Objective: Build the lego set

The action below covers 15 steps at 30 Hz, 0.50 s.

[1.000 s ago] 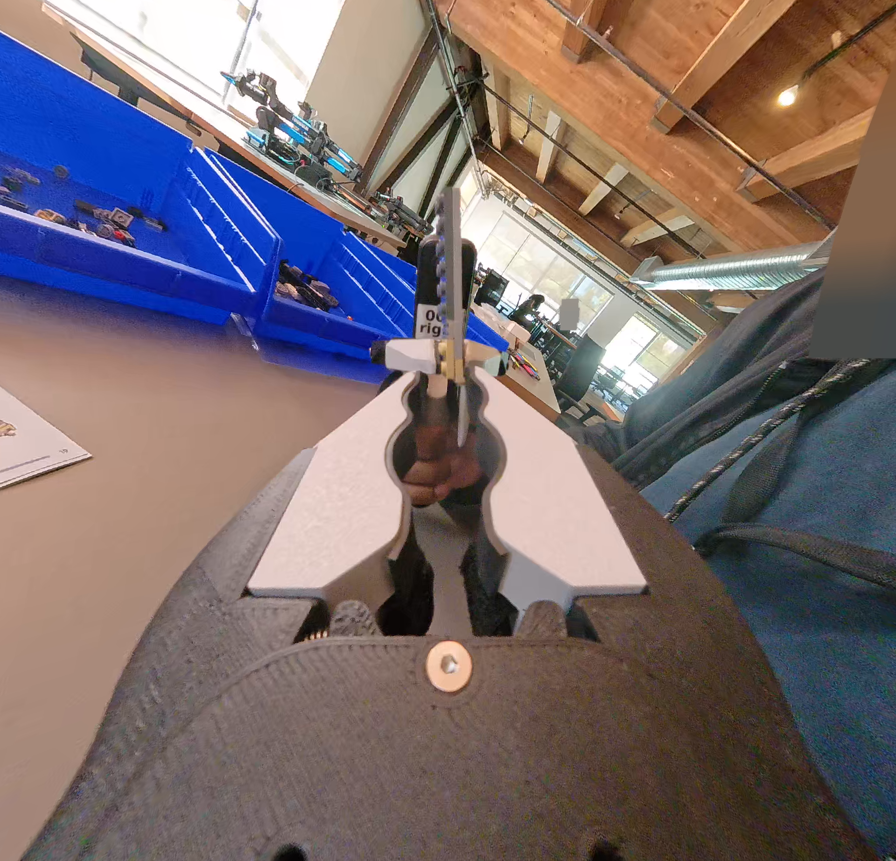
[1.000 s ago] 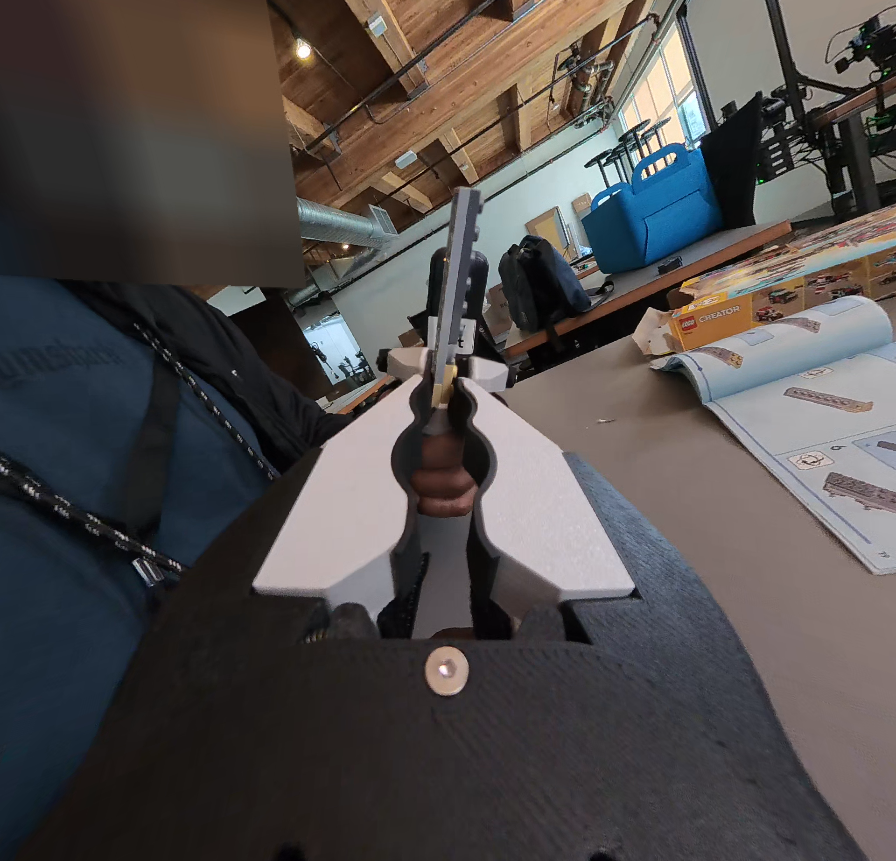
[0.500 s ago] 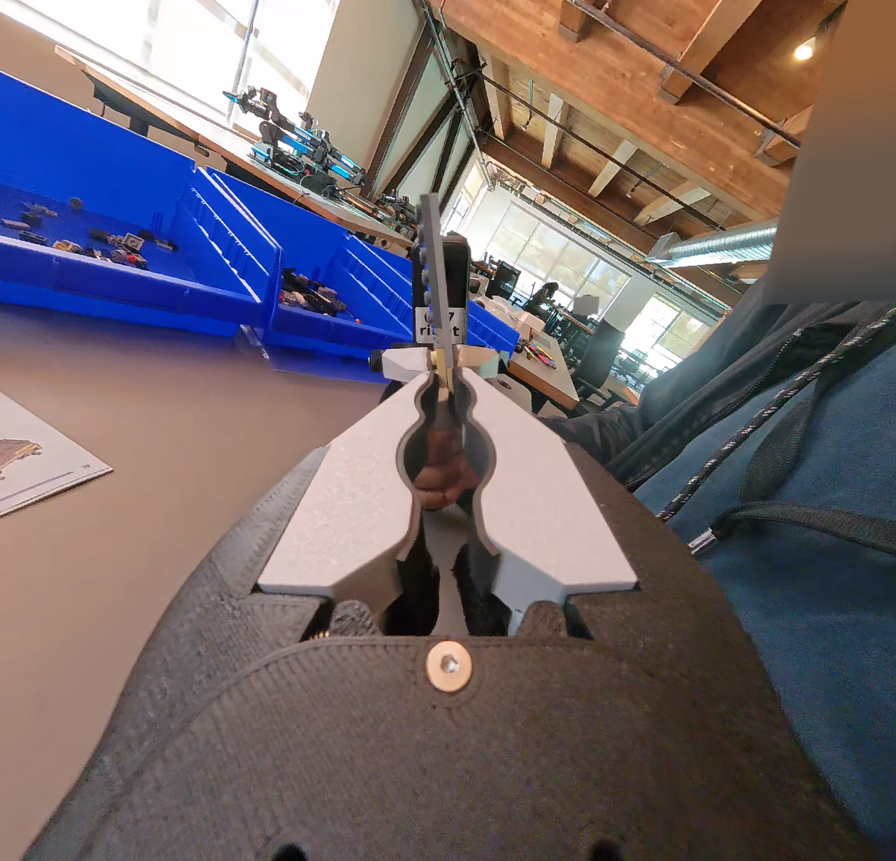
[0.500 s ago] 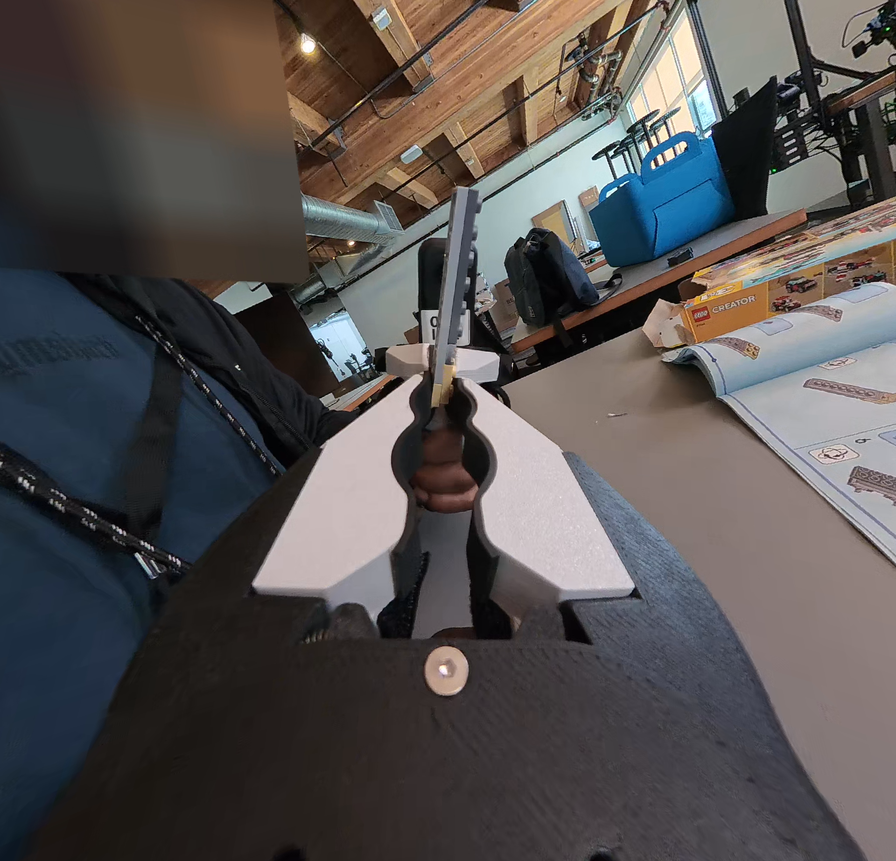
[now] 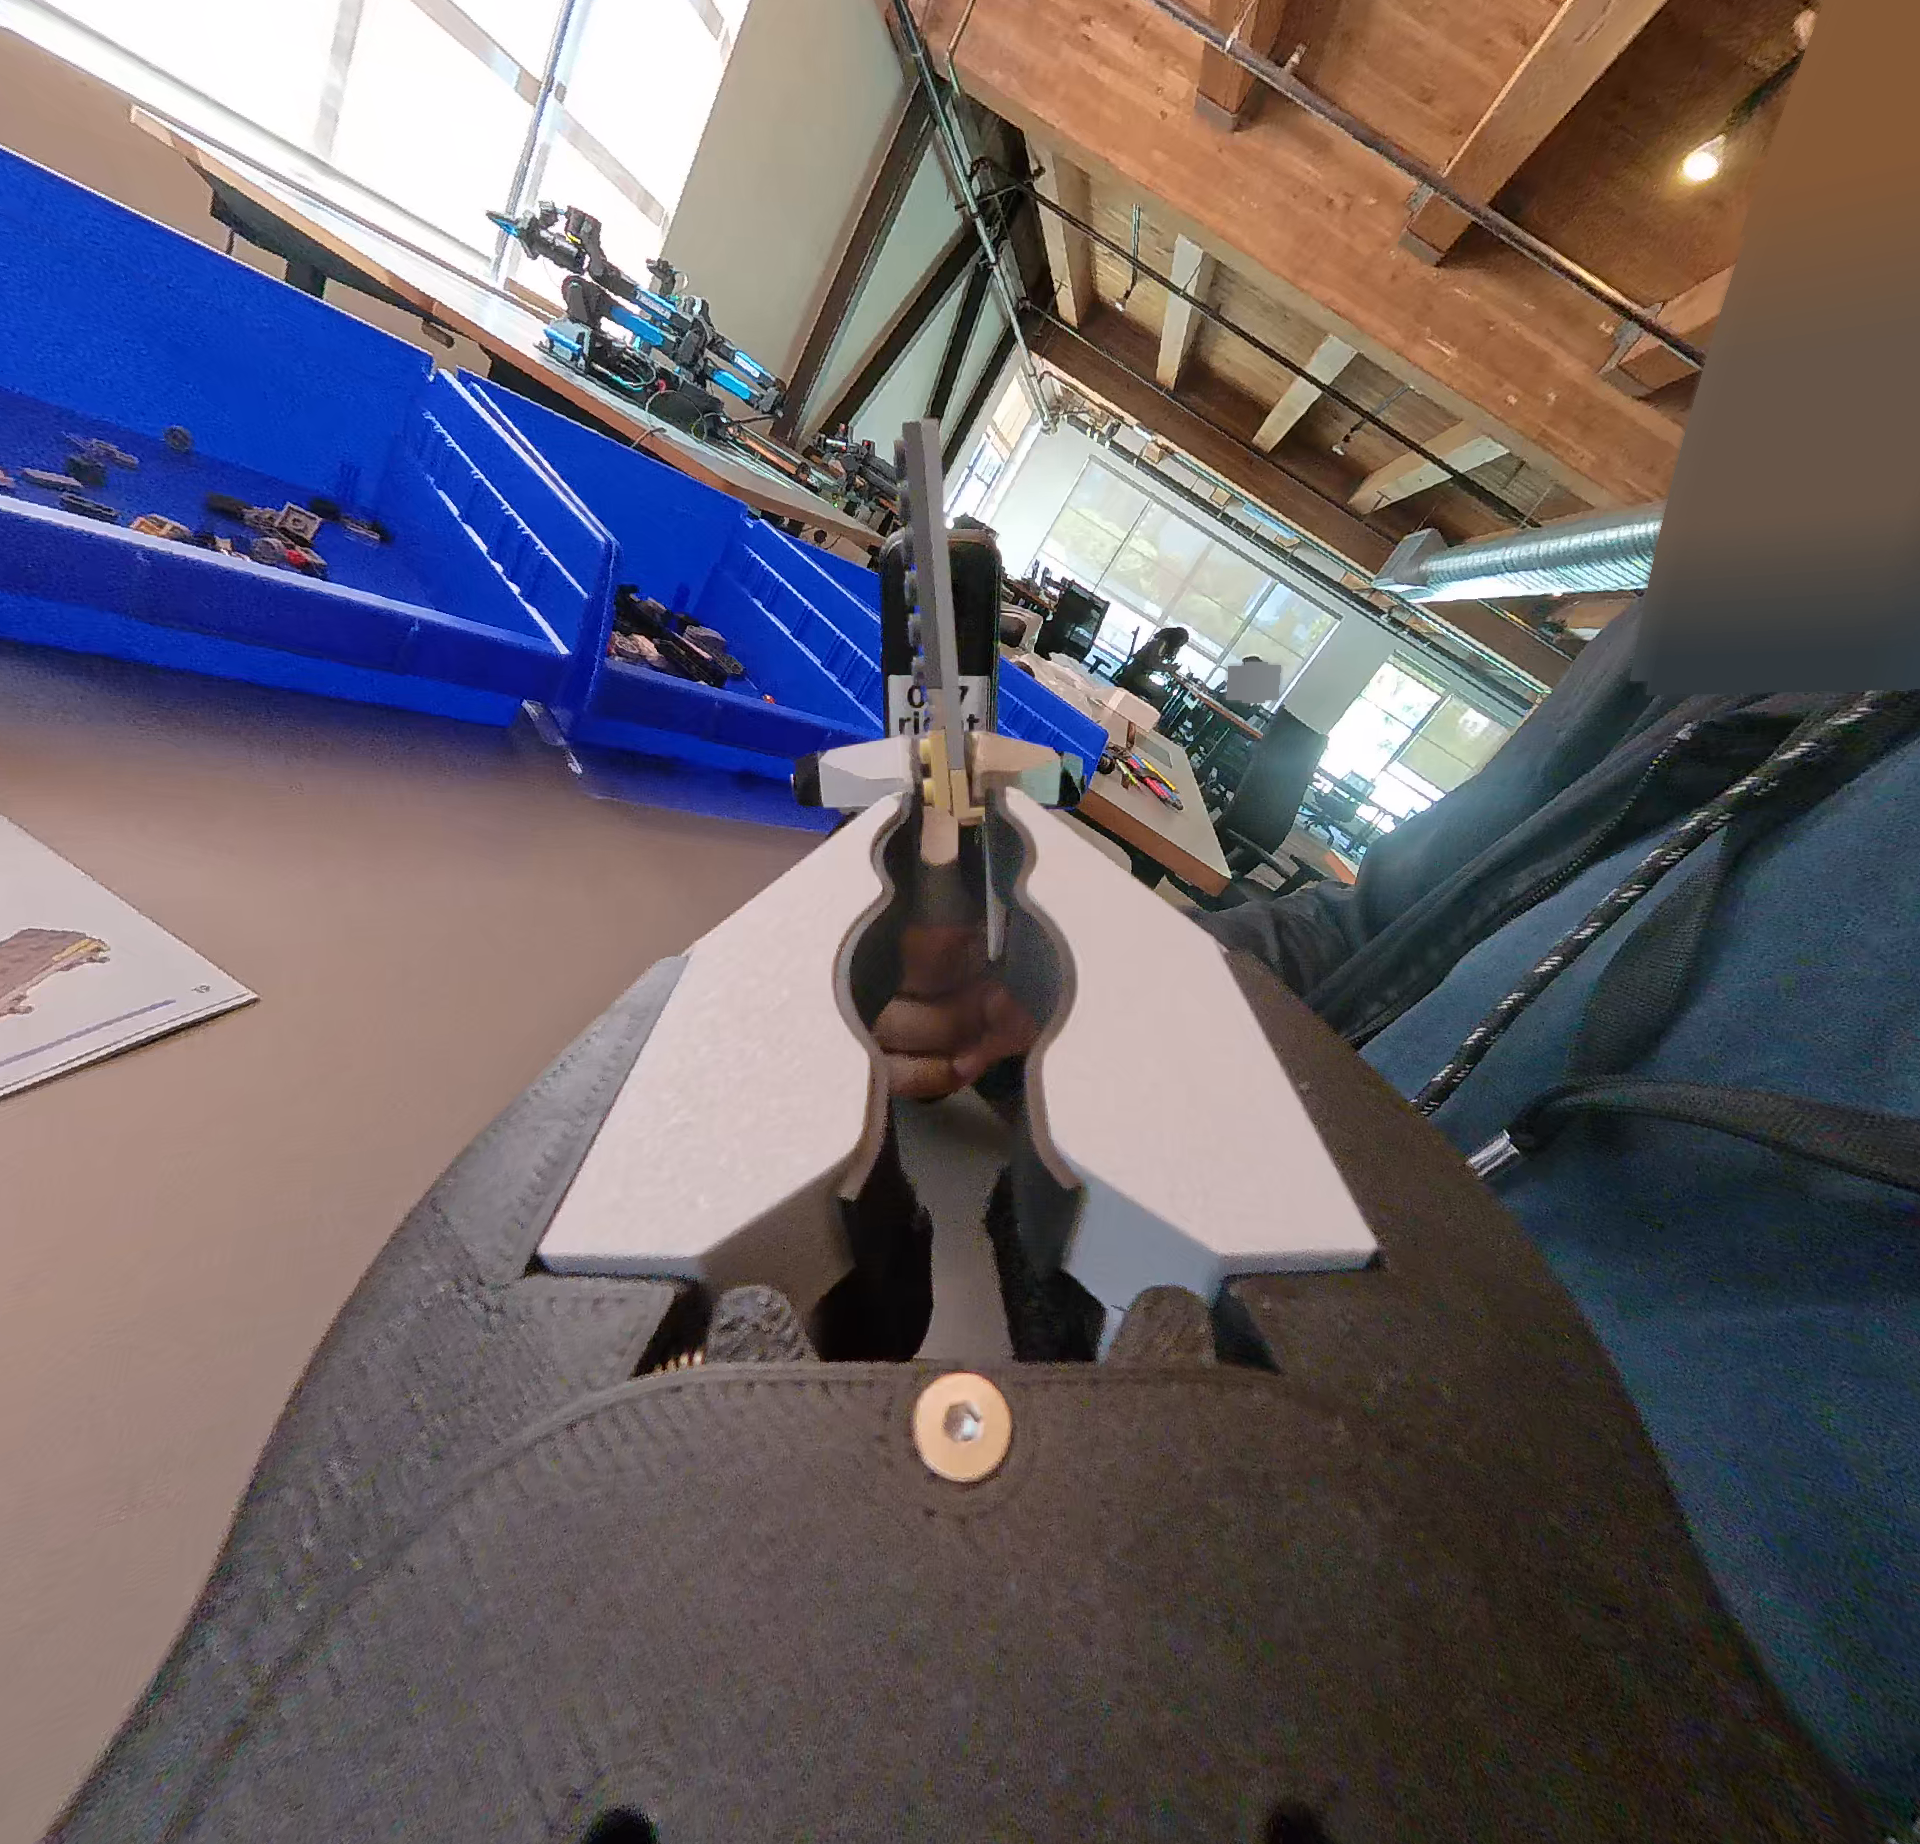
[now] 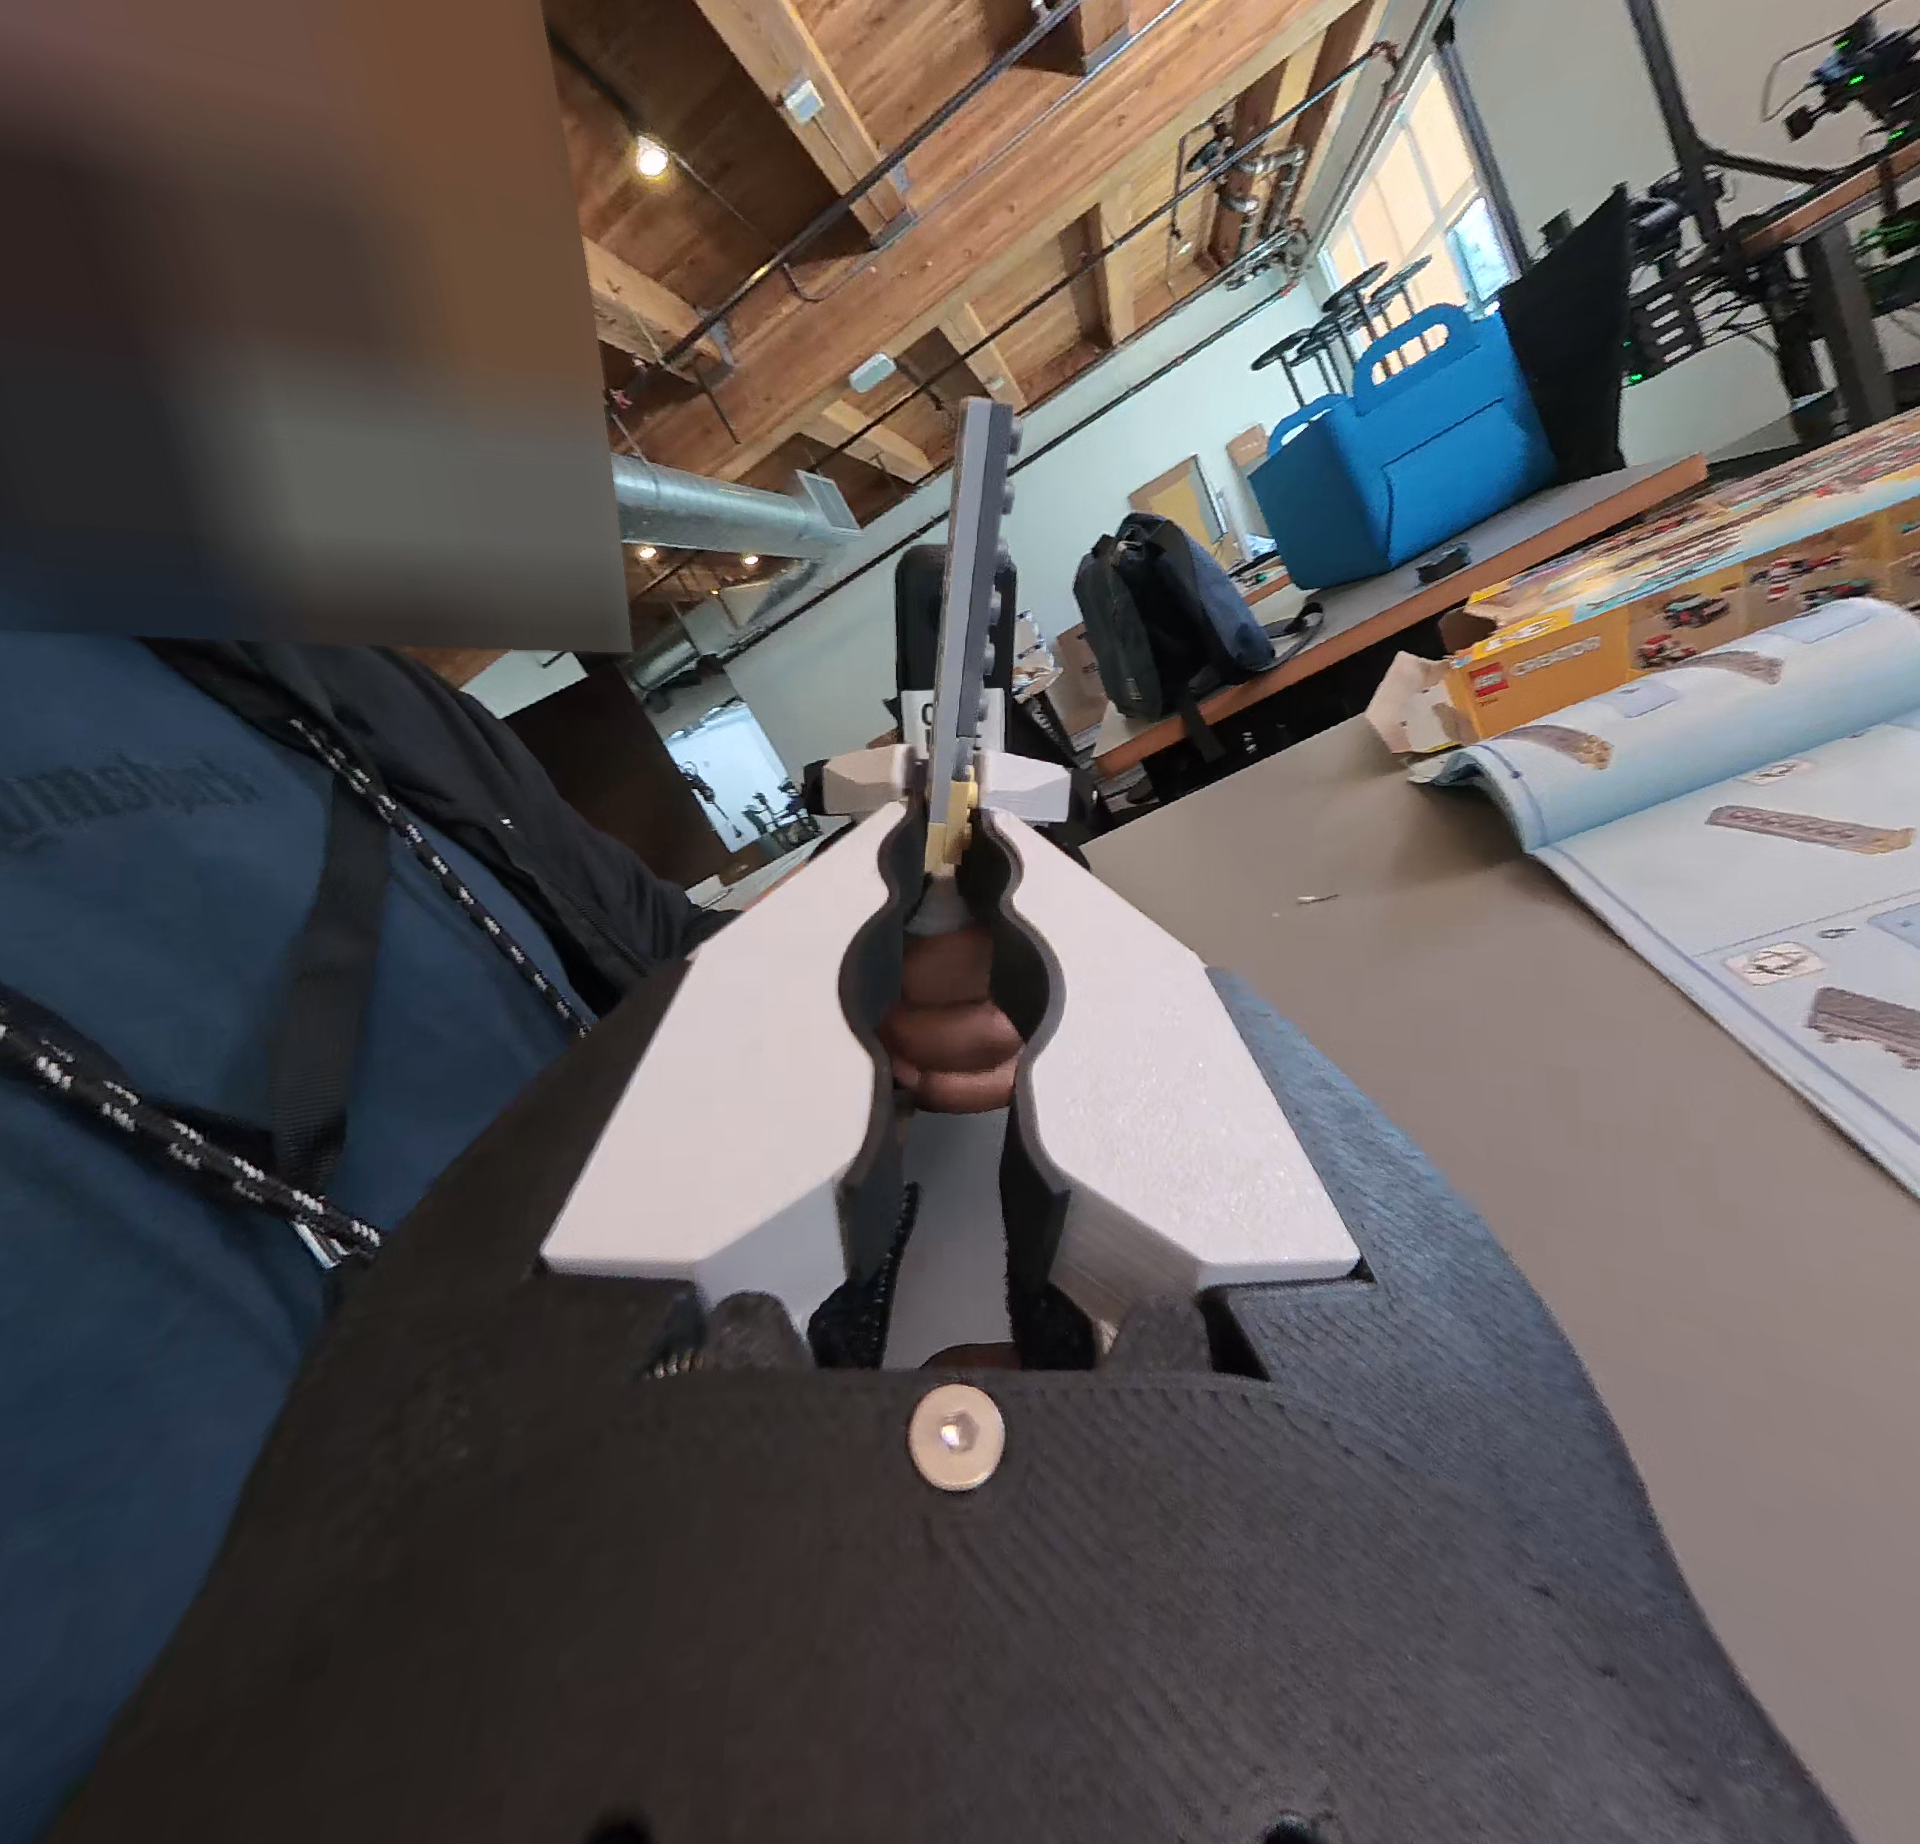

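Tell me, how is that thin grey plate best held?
By its lower end, pinched across its flat faces. The grey plate stands upright and edge-on, so the left tool and the right tool come from opposite sides and clamp near the tan piece, leaving the studded length free.

Each camera sits low on its own gripper, just above the table (image 5: 364, 963), looking forward and upward along the fingers. The left one faces toward the blue bins (image 5: 312, 568) and windows; the right one faces the opposite way, toward the open booklet (image 6: 1714, 859) and box (image 6: 1662, 610). They look at each other closely: both show the grey plate (image 5: 928, 568) (image 6: 971, 589) between them, the person's torso and the wooden ceiling.
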### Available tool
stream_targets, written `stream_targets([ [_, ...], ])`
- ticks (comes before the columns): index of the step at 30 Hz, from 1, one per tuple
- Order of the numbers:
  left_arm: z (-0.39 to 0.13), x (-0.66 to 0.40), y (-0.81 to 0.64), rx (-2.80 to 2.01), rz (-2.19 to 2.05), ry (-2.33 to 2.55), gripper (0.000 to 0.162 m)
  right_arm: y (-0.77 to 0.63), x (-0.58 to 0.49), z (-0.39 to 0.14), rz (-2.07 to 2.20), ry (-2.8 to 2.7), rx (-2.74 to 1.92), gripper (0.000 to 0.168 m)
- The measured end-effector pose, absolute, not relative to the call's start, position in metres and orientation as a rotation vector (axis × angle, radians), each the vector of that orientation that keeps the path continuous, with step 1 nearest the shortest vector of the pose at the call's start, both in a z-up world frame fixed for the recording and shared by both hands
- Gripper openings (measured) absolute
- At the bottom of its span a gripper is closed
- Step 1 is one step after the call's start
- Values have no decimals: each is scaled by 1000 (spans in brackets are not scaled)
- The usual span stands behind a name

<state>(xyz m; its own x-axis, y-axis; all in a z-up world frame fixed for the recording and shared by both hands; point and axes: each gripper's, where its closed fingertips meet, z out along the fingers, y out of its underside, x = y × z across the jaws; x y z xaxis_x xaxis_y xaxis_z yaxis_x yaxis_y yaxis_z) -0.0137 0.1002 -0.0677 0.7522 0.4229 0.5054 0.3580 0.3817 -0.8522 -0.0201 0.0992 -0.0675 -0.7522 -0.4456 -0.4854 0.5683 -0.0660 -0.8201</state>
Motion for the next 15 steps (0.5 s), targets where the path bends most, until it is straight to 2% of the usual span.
stream_targets([
  [15,-70,-11,105,-1255,69,-742,8,98,-10,-70,-1868,1543,91,8],
])
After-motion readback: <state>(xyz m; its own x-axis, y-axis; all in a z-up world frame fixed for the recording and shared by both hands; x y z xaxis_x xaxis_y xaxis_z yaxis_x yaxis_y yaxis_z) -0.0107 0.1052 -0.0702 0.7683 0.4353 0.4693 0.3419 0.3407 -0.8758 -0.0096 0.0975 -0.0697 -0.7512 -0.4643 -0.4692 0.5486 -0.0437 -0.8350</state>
